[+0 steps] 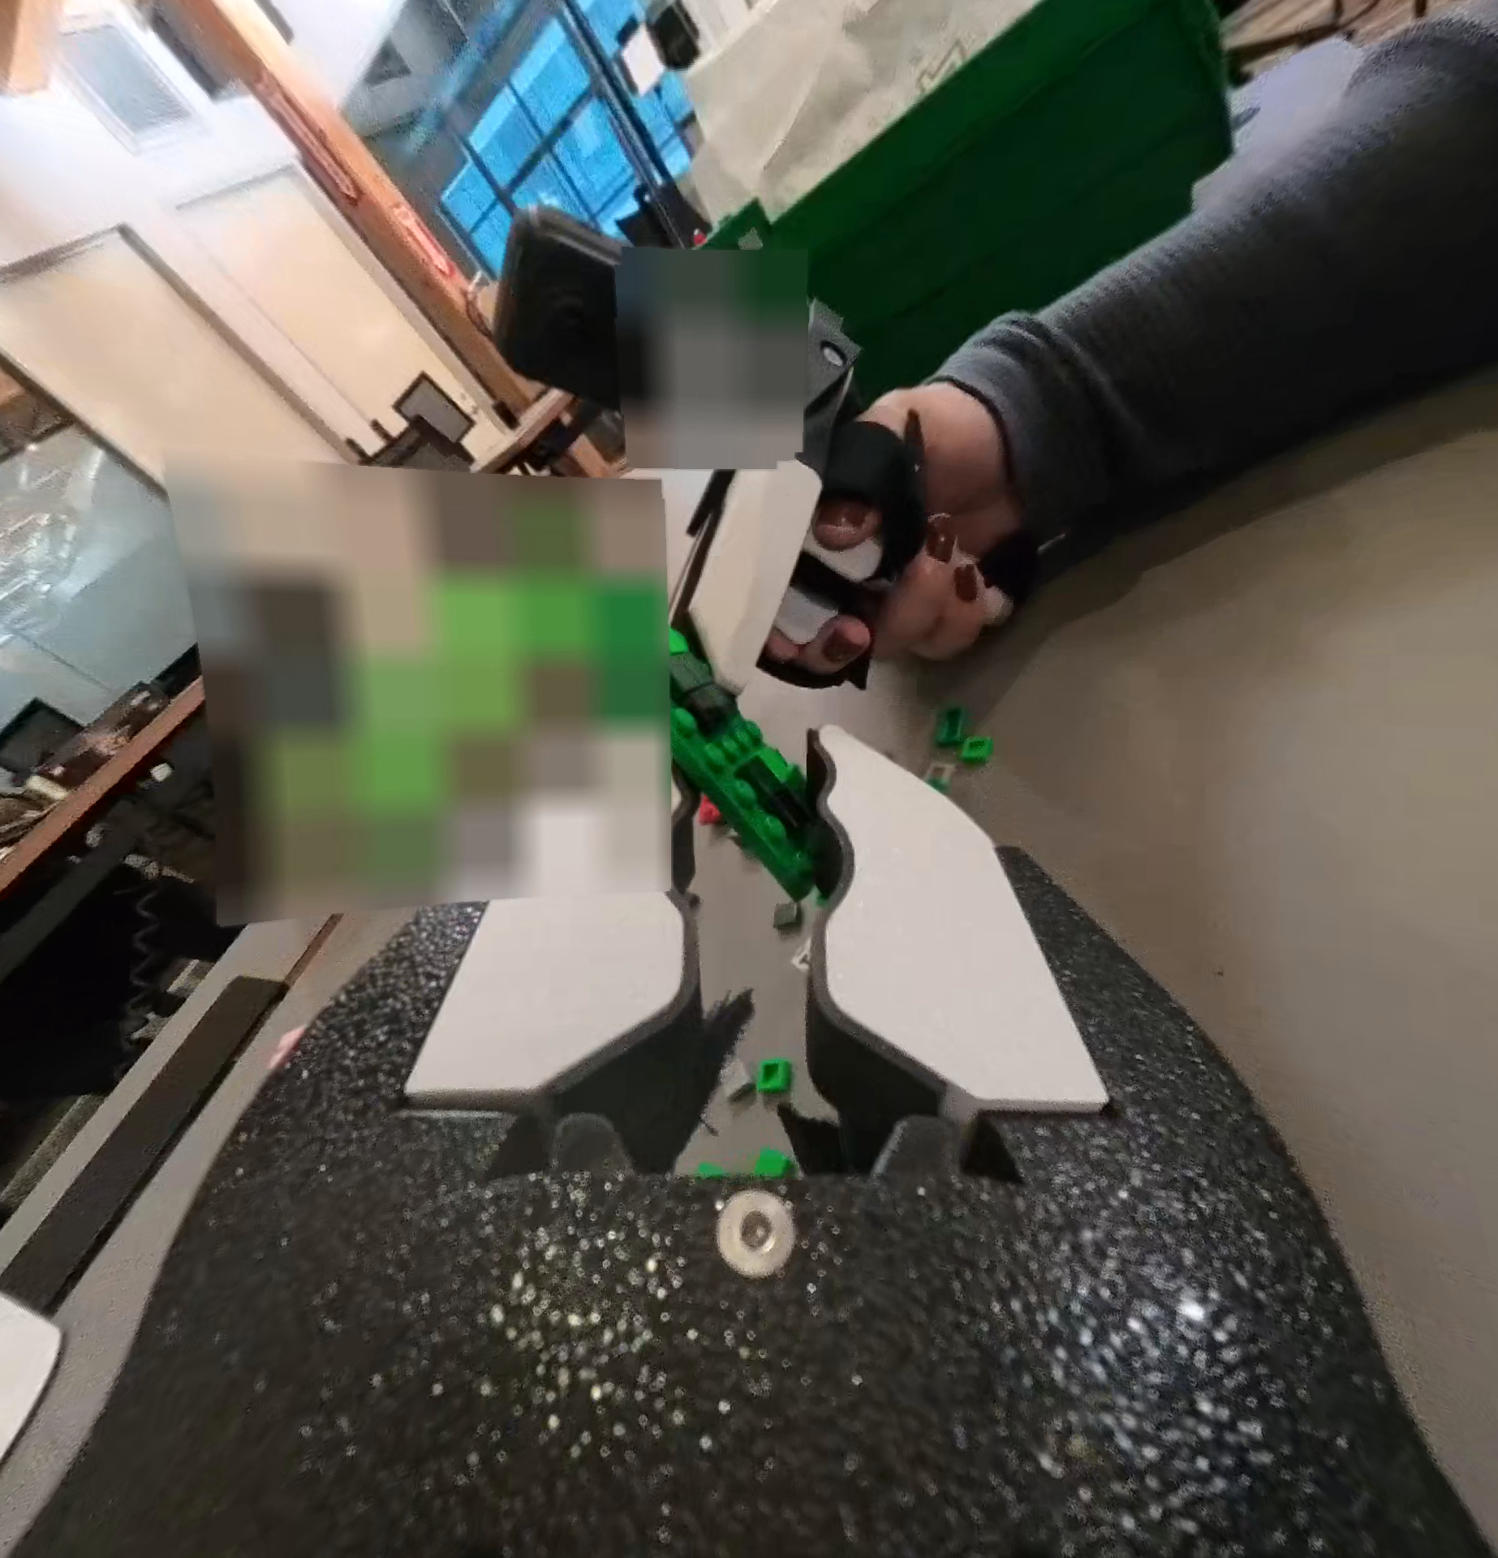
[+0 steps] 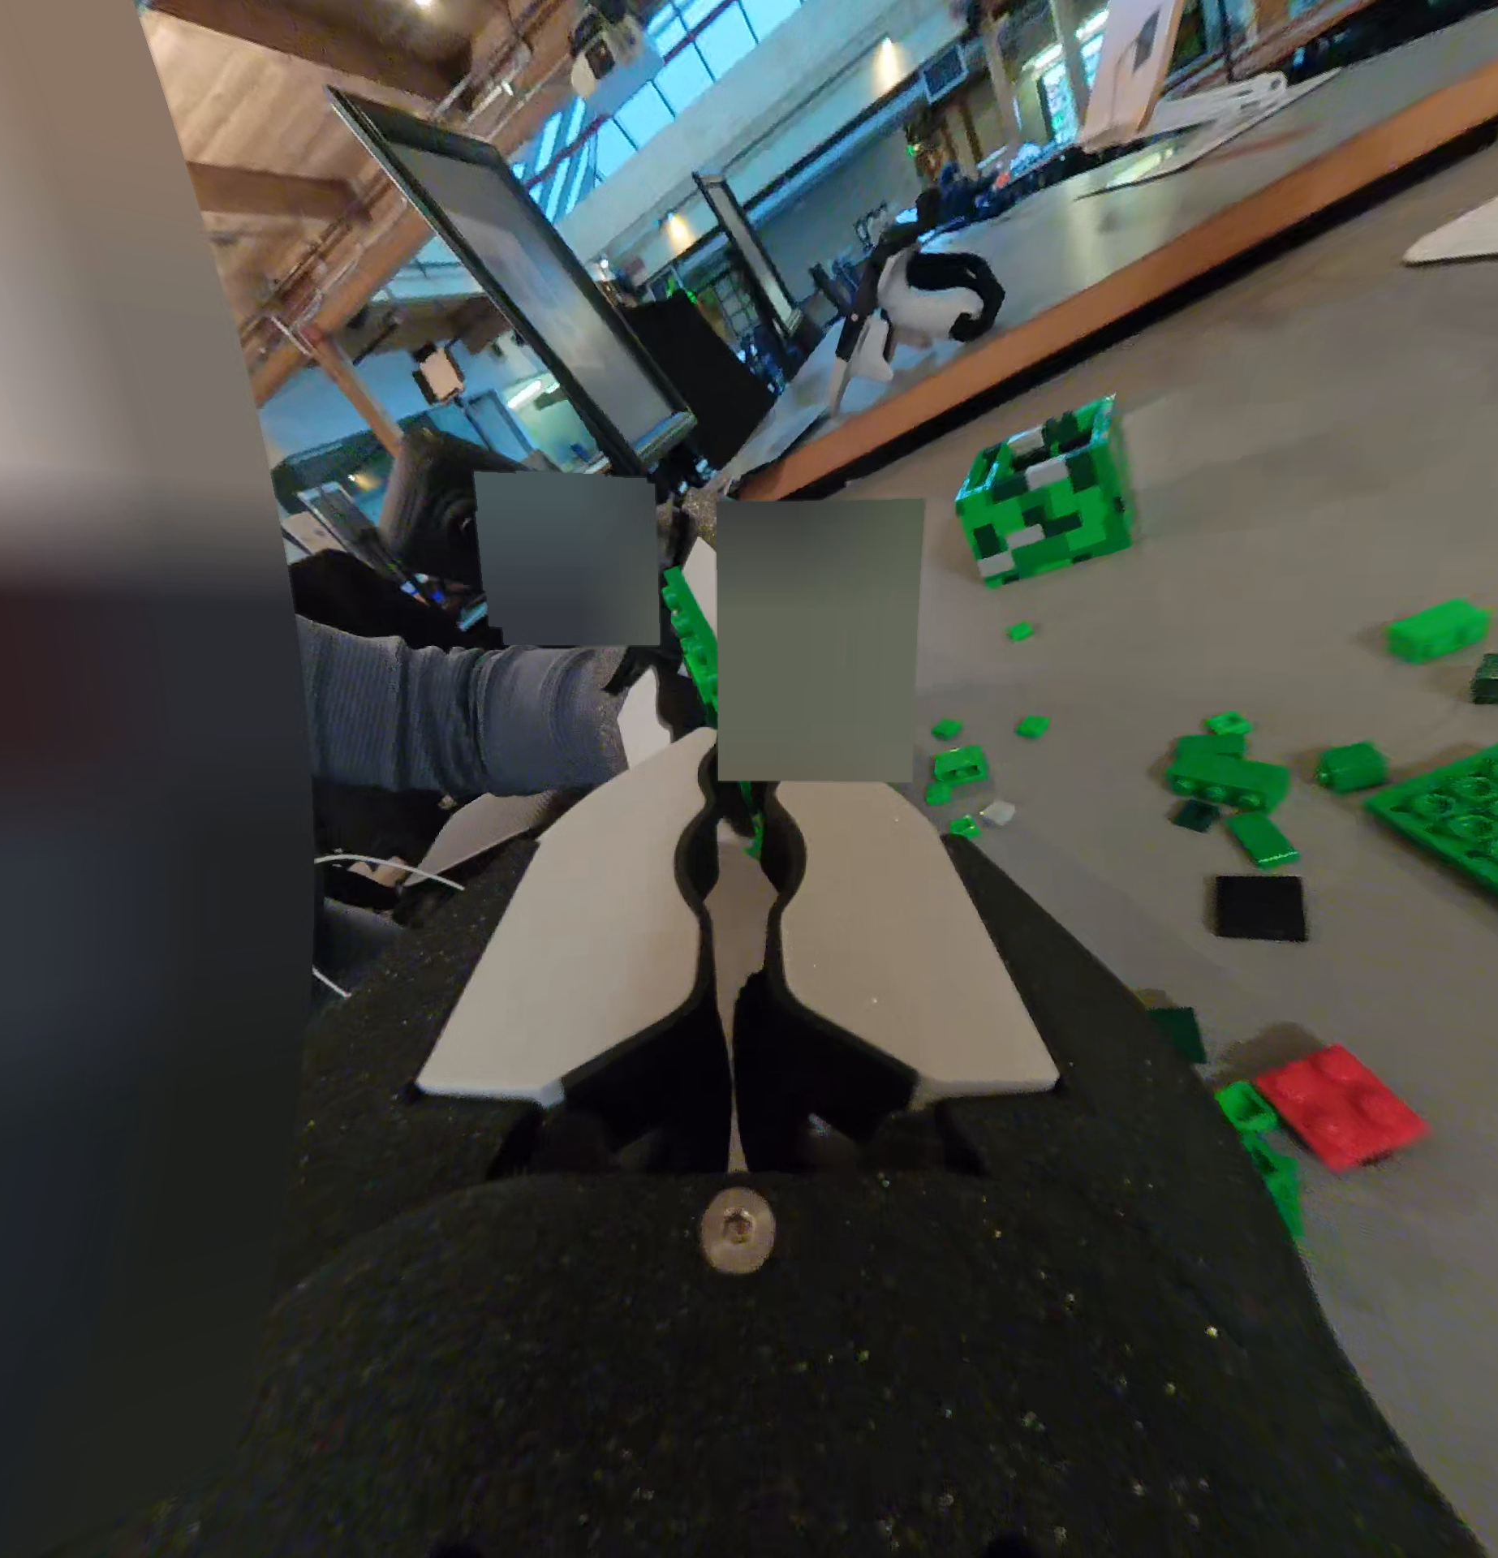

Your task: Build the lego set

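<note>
Progress: we hold green strip assembly point(image 1: 741, 805) between both claws, above tabletop point(image 1: 1235, 759). Left claw point(image 1: 750, 830) clamped on it; right claw point(image 2: 741, 822) nearly together on its end. Green cube point(image 2: 1045, 502) built; loose bricks point(image 2: 1226, 771), baseplate point(image 2: 1462, 813) remain unassembled.

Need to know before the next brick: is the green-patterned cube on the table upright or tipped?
Tipped. The cube lies on the table with its hollow open face pointing sideways and up, not flat.

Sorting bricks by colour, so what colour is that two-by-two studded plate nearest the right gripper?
Red plate, clearest in the right wrist view.
</note>
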A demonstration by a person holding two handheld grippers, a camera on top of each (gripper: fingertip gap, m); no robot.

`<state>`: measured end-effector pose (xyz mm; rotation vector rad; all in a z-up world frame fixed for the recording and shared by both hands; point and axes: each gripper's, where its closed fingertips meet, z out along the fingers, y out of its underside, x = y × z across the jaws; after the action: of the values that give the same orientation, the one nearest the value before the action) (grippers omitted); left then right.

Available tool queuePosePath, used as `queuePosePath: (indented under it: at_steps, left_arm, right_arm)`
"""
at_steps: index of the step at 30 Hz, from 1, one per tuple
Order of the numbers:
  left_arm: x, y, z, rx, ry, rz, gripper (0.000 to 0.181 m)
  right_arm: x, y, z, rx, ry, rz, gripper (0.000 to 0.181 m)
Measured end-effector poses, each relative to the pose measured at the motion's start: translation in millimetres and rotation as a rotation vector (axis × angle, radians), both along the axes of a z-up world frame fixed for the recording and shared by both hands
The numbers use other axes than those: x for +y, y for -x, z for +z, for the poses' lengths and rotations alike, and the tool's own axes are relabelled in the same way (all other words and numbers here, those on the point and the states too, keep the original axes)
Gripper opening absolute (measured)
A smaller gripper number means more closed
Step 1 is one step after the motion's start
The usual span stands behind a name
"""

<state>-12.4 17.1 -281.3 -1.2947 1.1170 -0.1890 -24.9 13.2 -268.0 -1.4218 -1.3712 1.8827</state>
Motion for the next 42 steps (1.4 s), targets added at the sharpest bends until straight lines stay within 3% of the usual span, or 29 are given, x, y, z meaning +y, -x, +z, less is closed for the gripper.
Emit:
queuePosePath:
  at_steps: [7,9,15,19,24,26,28,32,33,35,38,42]
  left_arm:
    - [11.3,6.0,-5.0,0.032,-0.004,0.084,0.021]
    - [13.1,8.6,-3.3,0.008,0.009,0.093,0.013]
    - [23.2,21.2,-6.6,-0.003,0.048,0.164,0.006]
    - [24.9,23.1,-20.2,0.094,0.073,0.182,0.006]
    - [11.6,14.6,-28.4,0.114,0.133,0.058,0.006]
    - [7.9,13.4,-25.9,0.088,0.144,0.027,0.005]
    - [10.1,17.3,-25.9,0.09,0.136,0.046,0.007]
    - [21.9,29.8,2.7,0.011,-0.06,0.196,0.056]
    - [24.4,32.9,5.0,0.039,-0.104,0.244,0.07]
    - [27.9,34.5,4.8,0.144,-0.199,0.315,0.079]
    - [23.5,25.7,12.3,0.278,-0.396,0.358,0.066]
    - [26.5,28.0,16.5,0.401,-0.502,0.474,0.038]
  right_arm:
    - [12.9,4.4,-5.4,-0.024,-0.038,-0.1,0.006]
    - [15.2,4.3,-4.9,-0.015,-0.05,-0.127,0.006]
    - [28.1,6.0,-3.9,-0.001,-0.14,-0.271,0.027]
    - [25.6,2.5,-1.0,0.043,-0.357,-0.321,0.027]
    - [14.7,2.6,-14.0,-0.02,-0.764,-0.339,0.033]
    - [7.1,4.0,-17.3,-0.029,-0.838,-0.314,0.016]
    - [6.0,5.9,-19.5,-0.055,-0.87,-0.315,0.012]
    - [13.0,11.1,-4.2,-0.063,-0.678,-0.401,0.006]
    - [12.7,11.0,1.2,-0.041,-0.613,-0.403,0.006]
    - [11.0,10.0,7.7,-0.02,-0.474,-0.378,0.006]
    - [8.0,8.9,10.0,-0.016,-0.288,-0.306,0.006]
    - [5.5,9.0,6.1,-0.021,-0.184,-0.247,0.006]
